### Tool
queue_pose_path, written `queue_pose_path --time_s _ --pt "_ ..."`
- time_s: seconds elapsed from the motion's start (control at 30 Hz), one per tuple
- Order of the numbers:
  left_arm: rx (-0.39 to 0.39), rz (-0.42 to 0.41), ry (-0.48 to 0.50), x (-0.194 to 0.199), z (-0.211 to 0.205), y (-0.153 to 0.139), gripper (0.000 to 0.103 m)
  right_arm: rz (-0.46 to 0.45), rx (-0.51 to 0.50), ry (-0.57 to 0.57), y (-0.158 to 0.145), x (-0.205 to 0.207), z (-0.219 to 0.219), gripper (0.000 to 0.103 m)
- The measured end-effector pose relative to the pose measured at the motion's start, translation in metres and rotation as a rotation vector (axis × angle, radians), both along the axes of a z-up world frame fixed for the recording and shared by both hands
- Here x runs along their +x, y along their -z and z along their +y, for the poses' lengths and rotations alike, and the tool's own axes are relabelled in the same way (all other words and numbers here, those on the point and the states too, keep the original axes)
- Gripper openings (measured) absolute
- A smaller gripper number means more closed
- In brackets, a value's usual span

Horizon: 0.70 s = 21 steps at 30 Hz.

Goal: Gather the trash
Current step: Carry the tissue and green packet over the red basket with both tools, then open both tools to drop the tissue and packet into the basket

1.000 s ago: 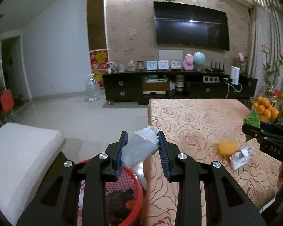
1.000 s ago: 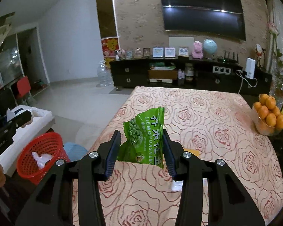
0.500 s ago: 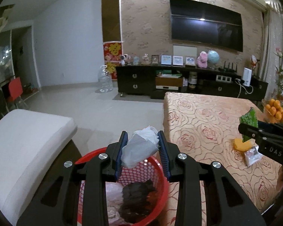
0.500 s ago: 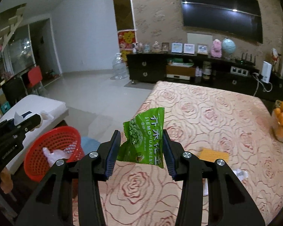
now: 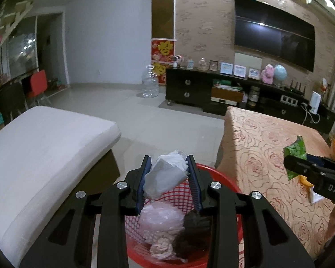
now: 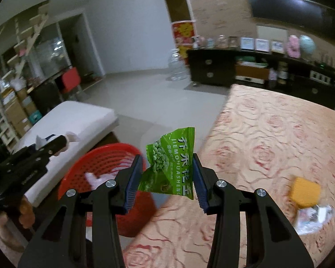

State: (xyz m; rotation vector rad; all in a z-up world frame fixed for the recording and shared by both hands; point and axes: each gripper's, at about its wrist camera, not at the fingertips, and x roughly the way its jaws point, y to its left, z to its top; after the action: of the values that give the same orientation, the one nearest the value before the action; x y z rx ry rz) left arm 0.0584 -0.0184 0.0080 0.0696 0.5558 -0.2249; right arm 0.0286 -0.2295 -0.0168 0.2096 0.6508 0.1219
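The left gripper point(image 5: 167, 183) has its fingers point(image 5: 143, 178) pinching a crumpled white tissue point(image 5: 166, 176), which sits between the pads and bulges past their tips, directly above the red basket point(image 5: 225, 183). Inside the basket lie pale pink wrapping and something dark. The right gripper point(image 6: 167, 176) has its fingers point(image 6: 198, 178) clamped on a green snack packet point(image 6: 172, 163), held upright beside the basket, over the edge of the table point(image 6: 268, 134). Farther from the basket, an orange sponge point(image 6: 303, 189) and a clear wrapper point(image 6: 312, 216) rest on the table.
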Motion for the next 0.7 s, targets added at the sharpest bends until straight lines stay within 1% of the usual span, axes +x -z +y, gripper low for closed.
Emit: queue_pose_path --time_s 0.17,0.27,0.4,0.7 --pt "0.02 0.014 -0.014 0.003 0.007 0.003 0.031 0.011 0.006 -0.096 -0.002 0.018 0.028 0.043" --pt "0.04 0.036 -0.018 0.007 0.007 0.008 0.031 0.019 0.007 -0.144 0.004 0.023 0.04 0.043" --pt "0.054 0.065 -0.008 0.011 0.008 0.014 0.031 0.056 0.002 -0.169 0.016 0.028 0.049 0.043" --pt "0.067 0.063 -0.003 0.008 0.01 0.017 0.031 0.088 0.002 -0.205 0.03 0.031 0.065 0.043"
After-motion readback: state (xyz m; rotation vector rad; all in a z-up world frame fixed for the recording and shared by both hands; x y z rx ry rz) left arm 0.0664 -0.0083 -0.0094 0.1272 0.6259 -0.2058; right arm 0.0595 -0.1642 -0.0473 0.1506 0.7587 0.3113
